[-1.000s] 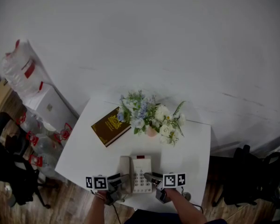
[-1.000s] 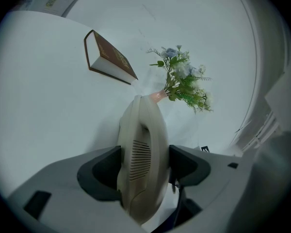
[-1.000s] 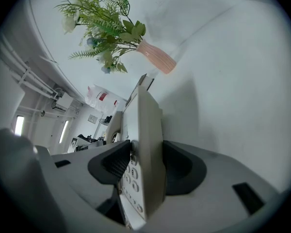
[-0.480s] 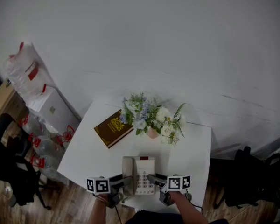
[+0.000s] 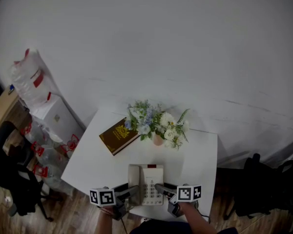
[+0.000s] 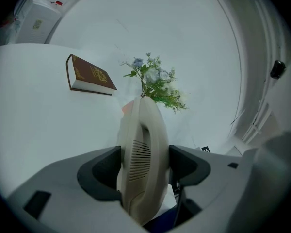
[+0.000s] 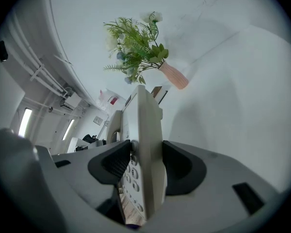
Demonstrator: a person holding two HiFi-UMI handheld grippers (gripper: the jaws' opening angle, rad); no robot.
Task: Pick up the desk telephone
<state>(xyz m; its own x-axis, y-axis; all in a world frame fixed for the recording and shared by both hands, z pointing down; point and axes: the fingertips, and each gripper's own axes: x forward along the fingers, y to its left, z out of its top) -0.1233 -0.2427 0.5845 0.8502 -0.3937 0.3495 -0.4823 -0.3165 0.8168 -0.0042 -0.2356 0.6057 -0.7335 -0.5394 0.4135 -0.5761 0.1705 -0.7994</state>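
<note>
Beige plastic, the desk telephone [image 5: 146, 183] is at the near edge of the white worktop [image 5: 88, 160], caught between two grippers. The left gripper [image 5: 130, 192] has its fingers [image 6: 104, 171] spread wide and pressed on both faces of the handset [image 6: 140, 154] end, with the slotted grille standing upright between them. The right gripper [image 5: 161, 187] is clamped on the keypad side. One of its fingers [image 7: 114, 161] lies against the buttons and the other against the underside. From above, the phone spans the gap from one gripper to the other. Beyond it stands a bunch of flowers [image 5: 156, 123] in a pink vase [image 7: 173, 75]. A brown book [image 5: 118, 134] lies flat to the left of the flowers.
</note>
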